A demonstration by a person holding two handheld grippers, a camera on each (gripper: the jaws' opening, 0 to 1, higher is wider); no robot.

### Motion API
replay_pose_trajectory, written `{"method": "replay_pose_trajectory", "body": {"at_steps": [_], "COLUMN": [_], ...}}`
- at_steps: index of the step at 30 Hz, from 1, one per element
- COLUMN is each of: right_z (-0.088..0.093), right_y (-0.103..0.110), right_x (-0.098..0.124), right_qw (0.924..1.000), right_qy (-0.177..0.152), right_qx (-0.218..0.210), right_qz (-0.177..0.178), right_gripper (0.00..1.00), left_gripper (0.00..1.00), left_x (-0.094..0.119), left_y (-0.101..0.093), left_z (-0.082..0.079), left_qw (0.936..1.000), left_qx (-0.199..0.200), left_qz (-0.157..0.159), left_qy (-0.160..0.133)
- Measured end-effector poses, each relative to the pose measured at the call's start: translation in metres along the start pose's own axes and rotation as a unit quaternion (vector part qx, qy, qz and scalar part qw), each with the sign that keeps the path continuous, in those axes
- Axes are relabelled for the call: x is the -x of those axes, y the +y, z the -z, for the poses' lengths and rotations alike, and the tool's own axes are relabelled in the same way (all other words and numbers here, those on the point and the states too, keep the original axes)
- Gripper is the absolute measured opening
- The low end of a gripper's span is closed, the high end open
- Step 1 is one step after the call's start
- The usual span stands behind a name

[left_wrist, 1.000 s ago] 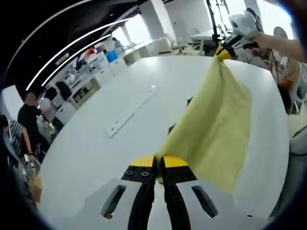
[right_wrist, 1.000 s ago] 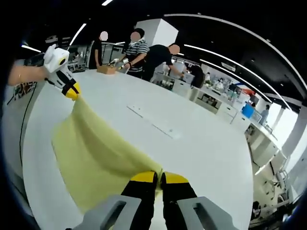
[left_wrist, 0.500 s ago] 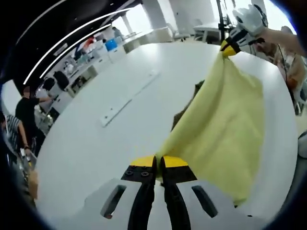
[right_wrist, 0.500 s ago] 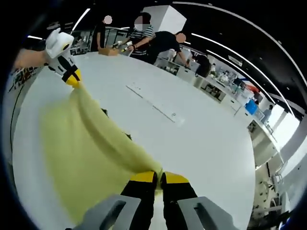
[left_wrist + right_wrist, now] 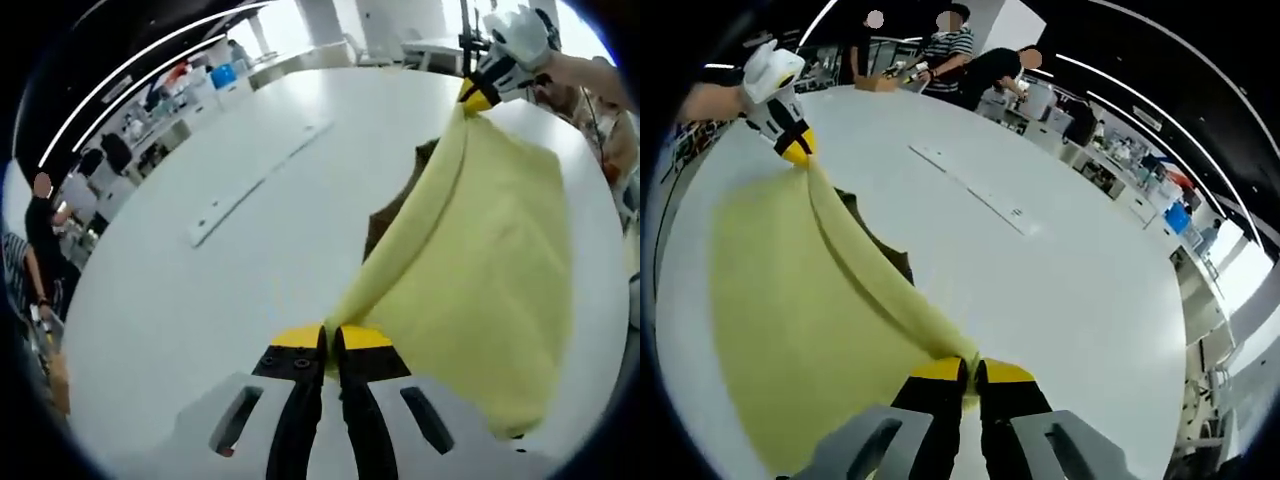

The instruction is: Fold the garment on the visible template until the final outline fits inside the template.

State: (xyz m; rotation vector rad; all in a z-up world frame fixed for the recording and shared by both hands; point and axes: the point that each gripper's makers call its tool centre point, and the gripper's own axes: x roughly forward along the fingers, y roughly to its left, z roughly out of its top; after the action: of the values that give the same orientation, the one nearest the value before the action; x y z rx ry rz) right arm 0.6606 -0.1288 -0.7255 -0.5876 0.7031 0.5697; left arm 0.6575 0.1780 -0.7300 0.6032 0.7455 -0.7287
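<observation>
white table (image 5: 200, 300) — yellow garment (image 5: 480, 260) between both clamped tools

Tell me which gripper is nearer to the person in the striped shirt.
Left. The left gripper pinches the yellow garment at that person's end of the white table; the right gripper pinches it at the far end.

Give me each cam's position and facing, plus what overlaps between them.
Left gripper view: rides the left tongs, looking along the yellow garment across the white table to the right tongs; a forearm shows.
Right gripper view: rides the right tongs, looking back along the garment to the left tongs.
Shared: garment stretched between both, table, dark template beneath.
</observation>
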Motion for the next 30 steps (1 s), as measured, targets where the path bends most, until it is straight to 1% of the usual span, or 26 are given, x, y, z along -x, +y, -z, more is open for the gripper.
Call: {"method": "replay_pose_trajectory", "body": {"at_steps": [5,9,13,15,18,21,30], "right_z": [0.003,0.001,-0.002,-0.005,-0.010,-0.012,-0.002], "right_y": [0.001,0.000,-0.001,-0.002,-0.002,-0.003,-0.002], "right_x": [-0.007,-0.004,0.002,0.005,0.011,0.013,-0.004], "right_qw": [1.0000,1.0000,1.0000,1.0000,0.9999,0.9998,0.9993], "right_qy": [0.005,0.003,-0.003,-0.007,-0.014,-0.019,-0.009], "right_qx": [-0.001,-0.007,-0.006,-0.004,-0.001,0.000,-0.035], "right_qz": [-0.004,-0.006,-0.004,-0.001,0.003,0.003,-0.013], "right_gripper": [0.01,0.01,0.01,0.01,0.01,0.01,0.02], "left_gripper": [0.02,0.02,0.02,0.02,0.02,0.02,0.02], "left_x": [-0.009,-0.006,0.002,0.010,0.019,0.026,0.007], "left_y": [0.003,0.004,0.006,0.006,0.009,0.005,0.005], "left_z": [0.005,0.004,0.000,-0.006,-0.009,-0.011,-0.003], "left_qw": [1.0000,1.0000,0.9999,0.9998,0.9995,0.9993,0.9996], "left_qx": [0.001,-0.004,-0.005,-0.001,0.007,-0.003,-0.022], "left_qz": [0.006,0.007,0.008,0.008,0.005,0.004,0.001], "left_qy": [0.004,0.002,-0.009,-0.019,-0.032,-0.037,-0.015]}}
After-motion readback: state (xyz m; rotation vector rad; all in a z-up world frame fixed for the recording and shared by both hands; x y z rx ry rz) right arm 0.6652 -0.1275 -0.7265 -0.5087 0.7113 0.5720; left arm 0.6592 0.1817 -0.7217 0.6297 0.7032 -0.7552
